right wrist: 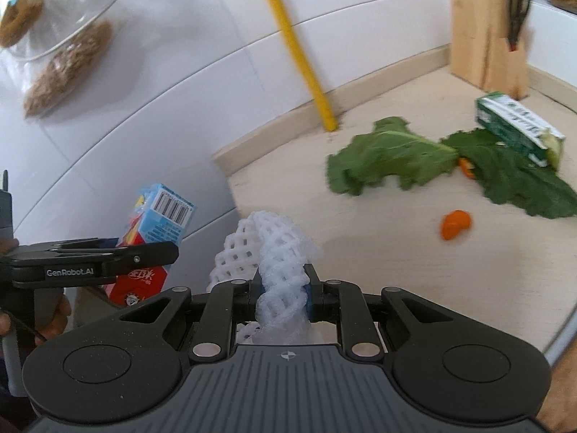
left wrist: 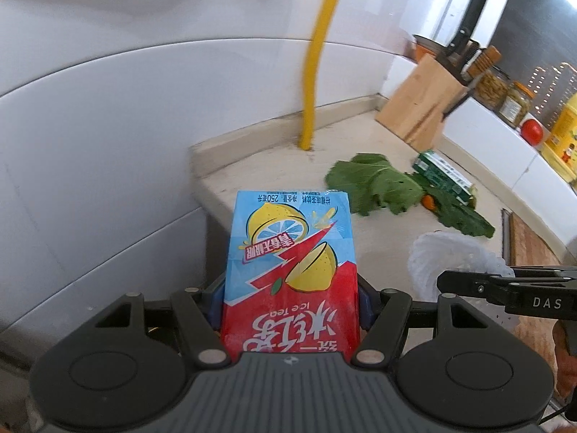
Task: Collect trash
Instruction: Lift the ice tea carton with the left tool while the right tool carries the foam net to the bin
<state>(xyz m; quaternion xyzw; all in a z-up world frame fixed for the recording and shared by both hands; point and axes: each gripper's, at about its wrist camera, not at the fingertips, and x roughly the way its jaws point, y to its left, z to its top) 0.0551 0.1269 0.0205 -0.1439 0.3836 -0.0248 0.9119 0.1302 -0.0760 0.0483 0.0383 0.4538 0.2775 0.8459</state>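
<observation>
My left gripper (left wrist: 290,299) is shut on a blue and red ice tea carton (left wrist: 288,252), held upright past the counter's left end. From the right wrist view, that carton (right wrist: 158,216) and the left gripper (right wrist: 108,256) are low on the left. My right gripper (right wrist: 283,285) is shut on a white foam fruit net (right wrist: 267,249), which bulges above the pads. The net (left wrist: 432,256) also shows at the right of the left wrist view. On the beige counter (right wrist: 378,252) lie green leaves (right wrist: 389,155), a green carton (right wrist: 519,126) and an orange peel piece (right wrist: 456,223).
A yellow pipe (right wrist: 310,83) rises from the counter's back edge against the white tiled wall. A wooden knife block (right wrist: 487,36) stands at the back right. Jars (left wrist: 497,86), a red tomato (left wrist: 533,131) and a yellow oil bottle (left wrist: 562,137) line a white ledge. A hand (right wrist: 54,314) grips the left tool.
</observation>
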